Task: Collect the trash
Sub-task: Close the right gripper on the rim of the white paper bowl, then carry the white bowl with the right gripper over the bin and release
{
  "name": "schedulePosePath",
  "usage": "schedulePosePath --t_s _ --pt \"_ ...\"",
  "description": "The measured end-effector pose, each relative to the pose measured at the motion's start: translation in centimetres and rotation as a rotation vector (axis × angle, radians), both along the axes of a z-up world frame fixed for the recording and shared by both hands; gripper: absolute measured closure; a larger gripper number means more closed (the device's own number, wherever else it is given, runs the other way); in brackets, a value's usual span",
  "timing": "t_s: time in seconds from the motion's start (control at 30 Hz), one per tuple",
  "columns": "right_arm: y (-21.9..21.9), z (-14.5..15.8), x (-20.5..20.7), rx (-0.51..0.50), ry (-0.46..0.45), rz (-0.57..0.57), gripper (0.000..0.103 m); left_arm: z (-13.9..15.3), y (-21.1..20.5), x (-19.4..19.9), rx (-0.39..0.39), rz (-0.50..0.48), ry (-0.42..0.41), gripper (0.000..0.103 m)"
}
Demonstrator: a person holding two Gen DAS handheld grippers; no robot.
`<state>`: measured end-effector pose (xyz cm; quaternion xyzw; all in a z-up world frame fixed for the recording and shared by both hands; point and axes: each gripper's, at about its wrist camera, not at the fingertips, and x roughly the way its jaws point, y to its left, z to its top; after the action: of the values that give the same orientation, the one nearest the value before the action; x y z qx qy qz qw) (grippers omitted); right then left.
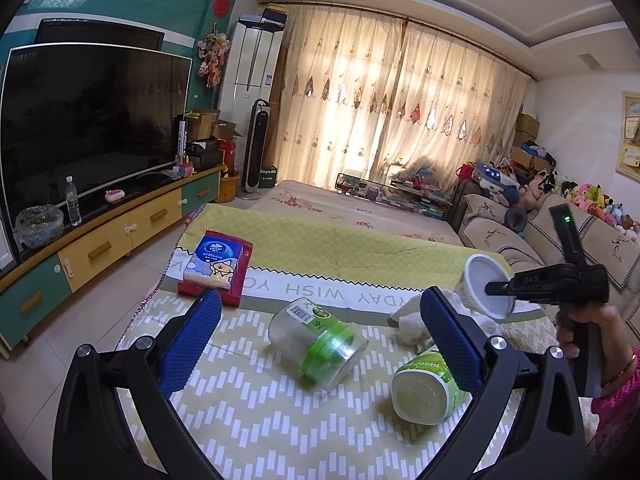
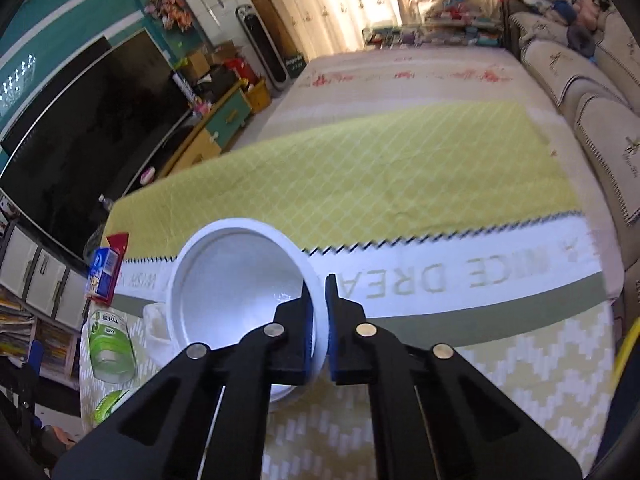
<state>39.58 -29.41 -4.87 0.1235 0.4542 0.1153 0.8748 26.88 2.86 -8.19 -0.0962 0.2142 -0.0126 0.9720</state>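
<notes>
My right gripper [image 2: 319,286] is shut on the rim of a white paper cup [image 2: 236,280], one finger inside and one outside. In the left wrist view that cup [image 1: 478,272] hangs tilted above the table's right side, pinched by the right gripper [image 1: 490,289]. My left gripper [image 1: 320,300] stands open and holds nothing, its blue pads [image 1: 192,340] wide apart. Between and beyond them a clear jar with a green lid [image 1: 316,340] lies on its side. A green cup [image 1: 424,388] lies by the right pad. A crumpled white tissue [image 1: 412,324] sits under the held cup.
A blue tissue pack on a red box [image 1: 216,264] rests at the left edge of the yellow-green tablecloth [image 1: 320,248]. A TV and cabinet [image 1: 120,232] line the left wall, and a sofa [image 1: 500,236] stands to the right. A person's hand [image 1: 592,320] grips the right tool.
</notes>
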Motion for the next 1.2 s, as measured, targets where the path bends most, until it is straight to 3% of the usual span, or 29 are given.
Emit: schedulePosePath --t_s 0.3,0.5,0.7,0.9,0.97,1.2 --pt "-10.0 1.8 -6.6 -0.002 -0.076 -0.154 0.097 0.1 -0.9 -0.2 0.041 -0.019 -0.010 0.005" --pt "-20.1 -0.3 -12.6 -0.050 -0.046 -0.379 0.097 0.1 -2.3 -0.4 0.054 -0.084 -0.016 0.005" --pt "-27.9 -3.5 -15.7 -0.066 0.028 -0.568 0.097 -0.2 -3.9 -0.6 0.064 -0.171 -0.016 0.005" --pt "-31.0 -6.1 -16.6 -0.097 0.091 -0.647 0.093 -0.3 -6.0 -0.8 0.091 -0.235 -0.012 0.005" --pt "-31.6 -6.5 -16.9 -0.085 0.095 -0.671 0.071 -0.1 -6.3 -0.7 0.073 -0.249 0.002 0.005" --pt "-31.1 -5.6 -18.0 -0.113 0.057 -0.660 0.064 1.8 -7.8 1.2 0.005 -0.336 0.144 0.005"
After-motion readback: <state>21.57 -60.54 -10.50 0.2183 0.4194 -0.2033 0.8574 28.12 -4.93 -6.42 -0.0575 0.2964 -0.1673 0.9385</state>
